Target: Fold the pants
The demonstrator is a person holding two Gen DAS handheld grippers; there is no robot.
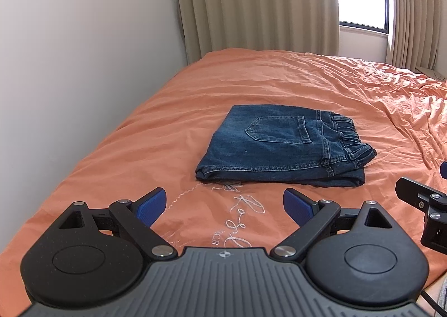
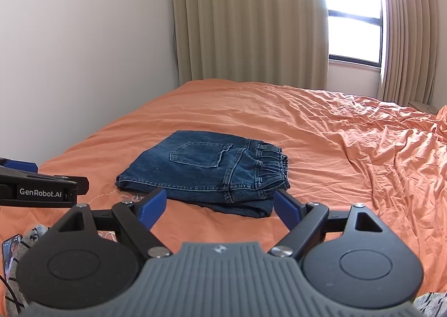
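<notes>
Ahead of both tools, folded jeans (image 1: 282, 146) on orange bedspread (image 1: 279, 79), left tool (image 1: 225, 206) and right tool (image 2: 219, 204) spread wide, empty

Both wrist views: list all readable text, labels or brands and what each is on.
"GenRobot.AI": white print on the side of the left gripper, seen in the right wrist view.
Embroidered script on the orange bedsheet, left wrist view: cursive, partly hidden by the gripper body, not reliably readable.
Phone screen: shows a picture, no legible text.
Folded jeans: no readable label.
</notes>
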